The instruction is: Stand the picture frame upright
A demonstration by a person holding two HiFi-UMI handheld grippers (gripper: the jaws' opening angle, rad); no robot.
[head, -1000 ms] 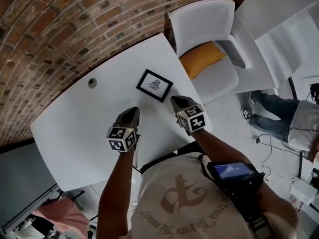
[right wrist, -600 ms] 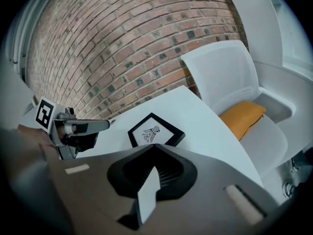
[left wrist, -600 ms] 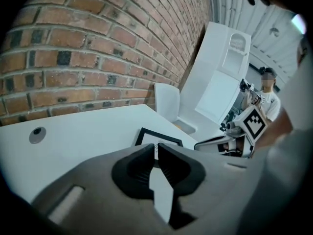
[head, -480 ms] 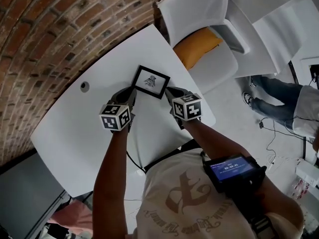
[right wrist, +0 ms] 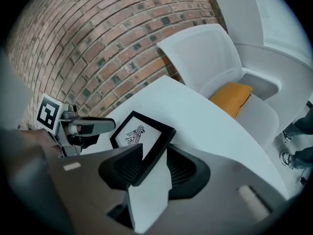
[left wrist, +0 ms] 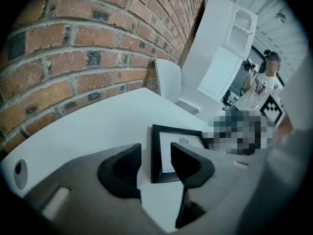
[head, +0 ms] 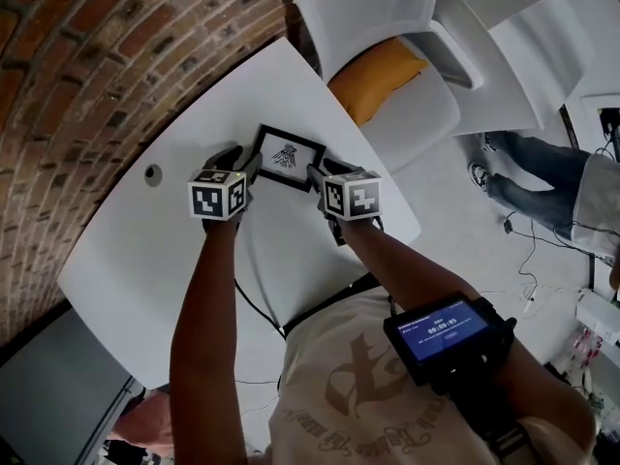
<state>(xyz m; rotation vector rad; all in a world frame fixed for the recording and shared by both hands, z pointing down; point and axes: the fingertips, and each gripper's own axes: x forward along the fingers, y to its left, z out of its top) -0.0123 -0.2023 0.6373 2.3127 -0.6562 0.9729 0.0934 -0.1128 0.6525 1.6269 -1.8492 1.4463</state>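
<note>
Count: one picture frame (head: 289, 157), two grippers, one white table (head: 174, 260), one white chair (head: 387, 17) with one orange cushion (head: 383, 74), one round hole (head: 152, 174) in the tabletop.

Frame lies flat on the table, print side up, between the two grippers.

Left gripper (head: 244, 168): jaws have just been opening and stand apart, the frame's left border between them, pads not pressing.

Right gripper (head: 318, 176): jaws have just been opening and stand wide, the frame's right edge between them, no clamp seen.

Edges: frame sits near the table's far edge, the chair just beyond it. Brick wall (head: 77, 56) runs along the table's left side. Bare tabletop spreads left of the left gripper and toward the person.
</note>
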